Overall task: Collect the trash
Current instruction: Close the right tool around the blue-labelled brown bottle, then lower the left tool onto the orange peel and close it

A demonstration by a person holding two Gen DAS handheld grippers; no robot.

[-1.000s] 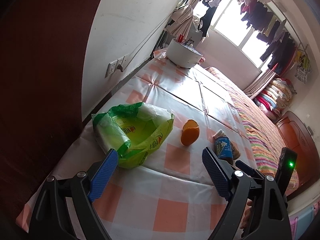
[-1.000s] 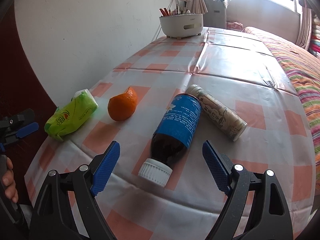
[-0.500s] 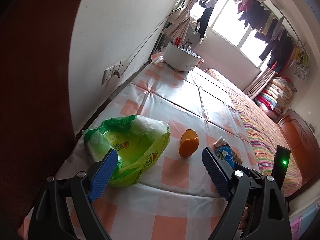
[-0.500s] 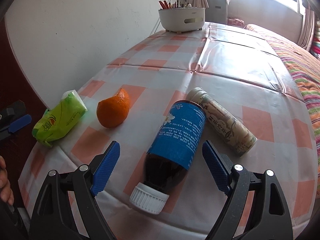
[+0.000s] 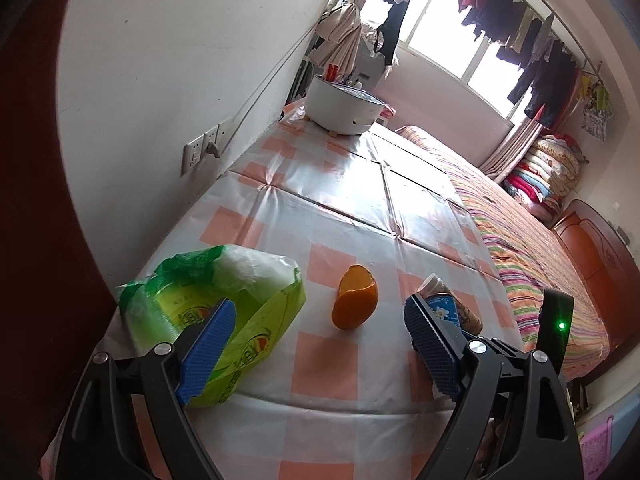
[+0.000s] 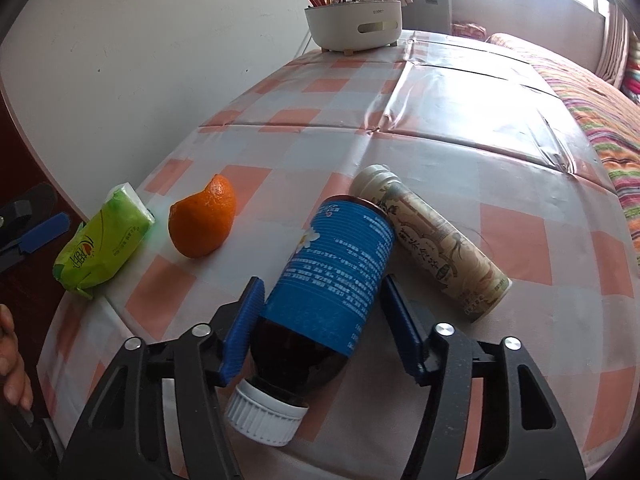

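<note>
A dark bottle with a blue label [image 6: 332,276] and white cap lies on the checked tablecloth [image 6: 460,128]. My right gripper [image 6: 322,326] straddles its lower body, fingers close on both sides; the left pad touches it, and a small gap shows at the right pad. A beige bottle [image 6: 436,240] lies against it on the right. An orange peel [image 6: 202,218] and a green tissue pack [image 6: 102,246] lie to the left. My left gripper [image 5: 316,348] is open at the table's near edge, between the green pack [image 5: 224,300] and the peel [image 5: 354,302].
A white desk organiser [image 6: 354,24] with pens stands at the far end by the wall. A bed with a striped cover [image 5: 540,264] runs along the table's right side. Wall sockets [image 5: 204,150] sit on the left wall.
My right gripper has moved forward over the blue-label bottle and its fingers have narrowed around it. My left gripper has drawn back slightly toward the table's near edge.
</note>
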